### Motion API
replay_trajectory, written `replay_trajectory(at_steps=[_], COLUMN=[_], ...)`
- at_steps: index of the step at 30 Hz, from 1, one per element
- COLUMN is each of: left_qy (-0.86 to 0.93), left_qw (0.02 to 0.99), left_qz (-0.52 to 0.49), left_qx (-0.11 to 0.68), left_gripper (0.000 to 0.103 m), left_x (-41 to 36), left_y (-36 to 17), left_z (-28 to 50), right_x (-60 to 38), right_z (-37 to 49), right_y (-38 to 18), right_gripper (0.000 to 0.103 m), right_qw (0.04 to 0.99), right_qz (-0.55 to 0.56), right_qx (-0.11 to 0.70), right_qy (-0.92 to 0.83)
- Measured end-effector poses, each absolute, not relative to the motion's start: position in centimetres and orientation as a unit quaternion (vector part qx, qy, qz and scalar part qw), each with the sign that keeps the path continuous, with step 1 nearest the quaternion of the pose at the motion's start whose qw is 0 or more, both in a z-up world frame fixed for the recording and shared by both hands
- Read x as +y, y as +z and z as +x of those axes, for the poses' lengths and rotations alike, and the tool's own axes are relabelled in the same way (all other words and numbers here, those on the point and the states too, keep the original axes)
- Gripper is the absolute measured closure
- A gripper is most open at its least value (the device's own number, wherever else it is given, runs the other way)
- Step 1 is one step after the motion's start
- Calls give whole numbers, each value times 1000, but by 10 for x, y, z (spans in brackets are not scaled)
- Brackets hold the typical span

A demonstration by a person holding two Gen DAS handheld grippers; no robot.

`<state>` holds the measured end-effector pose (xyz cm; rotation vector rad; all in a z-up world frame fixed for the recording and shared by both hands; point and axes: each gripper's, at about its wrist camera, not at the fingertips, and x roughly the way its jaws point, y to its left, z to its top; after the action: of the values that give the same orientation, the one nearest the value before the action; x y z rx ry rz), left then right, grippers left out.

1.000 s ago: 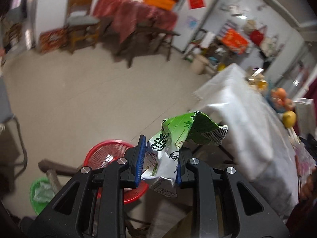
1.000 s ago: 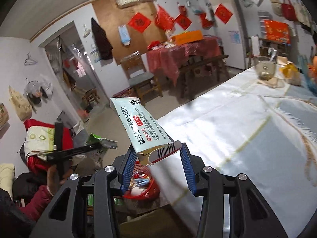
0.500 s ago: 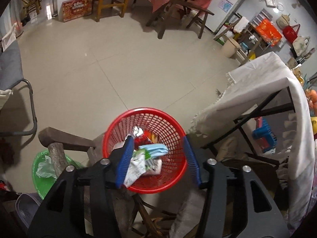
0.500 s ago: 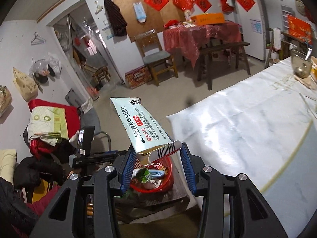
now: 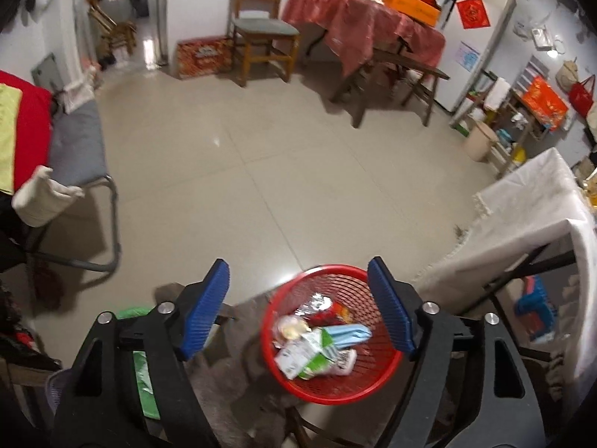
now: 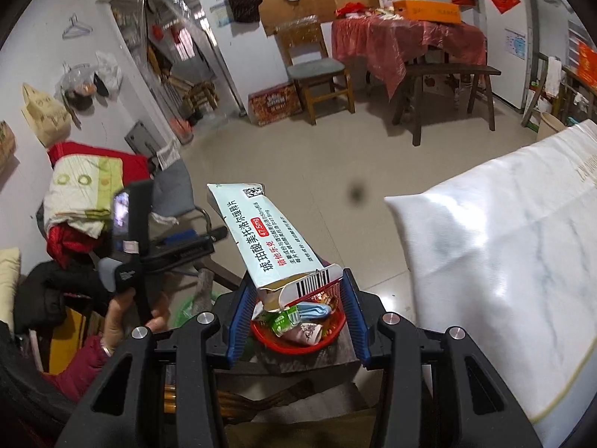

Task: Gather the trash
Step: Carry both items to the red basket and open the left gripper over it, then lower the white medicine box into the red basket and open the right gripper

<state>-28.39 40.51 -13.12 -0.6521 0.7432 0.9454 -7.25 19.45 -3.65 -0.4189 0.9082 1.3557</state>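
Your right gripper [image 6: 294, 317] held a pale carton [image 6: 266, 240] printed "47.5mg" with Chinese text, a barcode and a QR code. Your left gripper [image 5: 298, 306], jaws wide after just opening, was empty above the red basket [image 5: 377, 382] of wrappers. Beige tiled floor [image 5: 242, 171]; white-clothed tabletop [image 6: 503, 261].

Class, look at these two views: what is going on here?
A person is collecting trash with two hand-held grippers. The left gripper has just been opening and now stands open and empty above the red basket, where a green and white wrapper lies with other rubbish. The right gripper holds a flattened medicine box near the basket, not yet dropped.
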Motion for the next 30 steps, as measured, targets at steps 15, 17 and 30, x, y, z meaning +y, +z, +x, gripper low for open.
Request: replay_trajectory(at_steps=[15, 17, 30], left_qy=[462, 462, 479], left_qw=[758, 758, 738], left_qz=[-294, -291, -269], left_qx=[355, 358, 391], left_gripper=[19, 19, 19], left_x=[406, 405, 397], left_y=[-135, -137, -130], left_z=[-285, -284, -304], right_x=[270, 273, 288], right_z=[-126, -127, -126], right_y=[-131, -146, -191], right_gripper=[58, 58, 58], right_qw=[640, 632, 603], right_qz=[-303, -303, -291], right_qx=[425, 439, 472], right_qy=[564, 562, 574])
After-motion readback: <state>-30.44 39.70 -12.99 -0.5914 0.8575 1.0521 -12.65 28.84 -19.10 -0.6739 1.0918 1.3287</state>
